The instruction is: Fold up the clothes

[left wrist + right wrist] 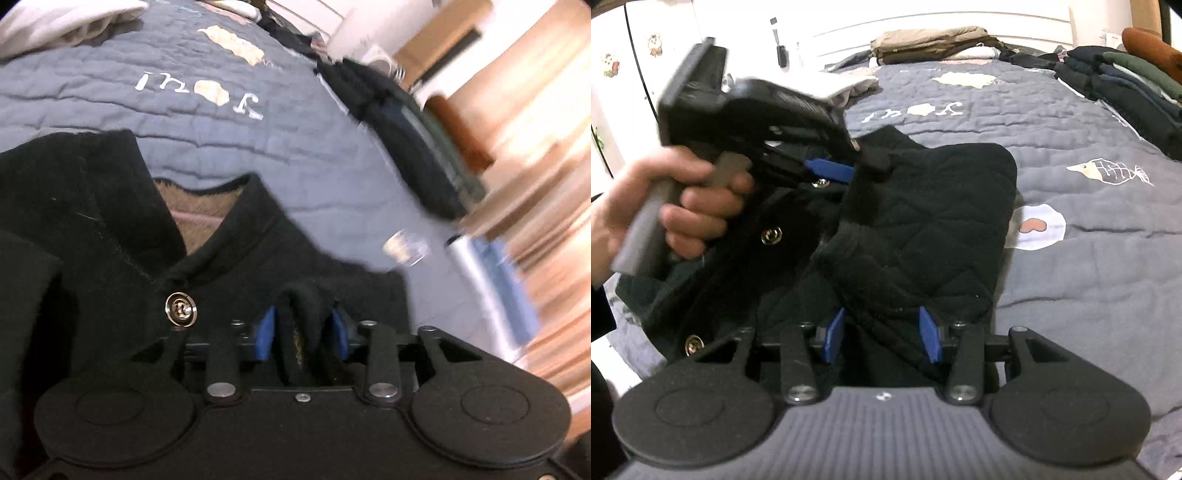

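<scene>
A black quilted jacket [923, 221] with metal snap buttons [181, 308] lies partly folded on the grey quilted bedspread [1089, 258]. In the left wrist view my left gripper [303, 332] has a raised fold of the jacket's black fabric between its blue pads, with thin dark gaps on both sides. The right wrist view shows that gripper [849, 171] at the jacket's far left corner, held by a person's hand [683, 199]. My right gripper [882, 334] hovers over the jacket's near edge, its pads well apart and the fabric lying flat beneath them.
A stack of folded dark clothes [1126, 81] sits at the bed's right edge. Khaki folded clothes [934, 44] lie by the headboard and a white cloth [55, 22] at the far left. A small clear jar [406, 247] rests near the bed's edge beside wooden floor [546, 184].
</scene>
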The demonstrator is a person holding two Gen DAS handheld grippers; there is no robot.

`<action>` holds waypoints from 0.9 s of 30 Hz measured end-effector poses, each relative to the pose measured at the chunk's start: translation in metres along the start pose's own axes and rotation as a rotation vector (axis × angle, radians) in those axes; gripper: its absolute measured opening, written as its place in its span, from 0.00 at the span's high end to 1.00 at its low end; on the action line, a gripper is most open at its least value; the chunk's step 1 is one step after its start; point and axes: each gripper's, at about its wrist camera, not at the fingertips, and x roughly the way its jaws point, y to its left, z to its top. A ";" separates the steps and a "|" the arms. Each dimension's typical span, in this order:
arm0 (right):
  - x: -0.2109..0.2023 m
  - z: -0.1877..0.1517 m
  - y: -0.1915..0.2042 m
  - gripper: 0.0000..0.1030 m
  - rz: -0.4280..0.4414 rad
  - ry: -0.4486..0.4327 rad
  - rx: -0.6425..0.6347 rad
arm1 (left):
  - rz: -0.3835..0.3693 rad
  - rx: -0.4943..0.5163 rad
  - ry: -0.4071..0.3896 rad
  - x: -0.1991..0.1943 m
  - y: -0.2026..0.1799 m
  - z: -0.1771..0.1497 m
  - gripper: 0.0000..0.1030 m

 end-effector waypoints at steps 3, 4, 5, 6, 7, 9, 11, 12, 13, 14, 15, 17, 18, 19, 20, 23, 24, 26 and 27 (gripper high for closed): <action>-0.008 0.002 0.000 0.57 0.029 -0.042 0.023 | -0.043 0.013 -0.020 -0.017 -0.011 0.001 0.54; -0.013 0.004 0.000 0.57 0.044 -0.063 0.034 | -0.058 0.014 -0.019 -0.022 -0.015 -0.001 0.51; -0.016 0.005 -0.001 0.57 0.062 -0.084 0.046 | -0.073 0.014 -0.014 -0.027 -0.019 -0.005 0.51; -0.020 0.007 -0.001 0.57 0.080 -0.102 0.058 | -0.088 0.013 -0.009 -0.032 -0.022 -0.008 0.51; -0.023 0.008 -0.002 0.57 0.099 -0.119 0.071 | -0.107 0.013 0.000 -0.035 -0.026 -0.013 0.51; -0.025 0.009 -0.002 0.57 0.121 -0.117 0.076 | -0.120 0.005 0.045 -0.033 -0.033 -0.020 0.51; -0.022 0.007 0.000 0.57 0.115 -0.093 0.068 | -0.100 0.000 0.090 -0.029 -0.037 -0.030 0.51; -0.019 0.006 0.000 0.57 0.113 -0.080 0.063 | -0.088 0.010 0.105 -0.026 -0.038 -0.035 0.51; -0.017 0.004 0.001 0.57 0.112 -0.067 0.055 | -0.072 0.016 0.121 -0.024 -0.038 -0.041 0.51; -0.016 0.003 0.002 0.57 0.112 -0.060 0.045 | -0.046 0.013 0.133 -0.021 -0.037 -0.048 0.55; -0.017 0.002 0.003 0.57 0.114 -0.058 0.036 | -0.015 0.011 0.139 -0.017 -0.034 -0.053 0.64; -0.017 0.001 0.003 0.57 0.117 -0.042 0.029 | 0.057 0.014 0.166 -0.009 -0.028 -0.061 0.89; -0.016 0.000 0.002 0.57 0.113 -0.023 0.032 | 0.076 0.003 0.174 -0.007 -0.024 -0.063 0.89; -0.015 0.000 -0.001 0.57 0.098 0.008 0.040 | 0.078 -0.014 0.179 -0.007 -0.020 -0.066 0.90; -0.012 -0.002 -0.007 0.57 0.087 0.033 0.057 | 0.080 -0.019 0.182 -0.008 -0.017 -0.066 0.90; -0.011 -0.004 -0.021 0.62 0.076 0.070 0.096 | 0.053 -0.046 0.176 -0.013 -0.016 -0.064 0.90; -0.011 -0.005 -0.024 0.63 0.075 0.076 0.106 | 0.027 -0.062 0.170 -0.017 -0.016 -0.063 0.90; -0.012 -0.005 -0.030 0.68 0.062 0.087 0.119 | 0.018 -0.028 0.164 -0.023 -0.022 -0.062 0.90; -0.012 -0.006 -0.031 0.73 0.049 0.091 0.115 | 0.027 0.011 0.162 -0.024 -0.027 -0.063 0.89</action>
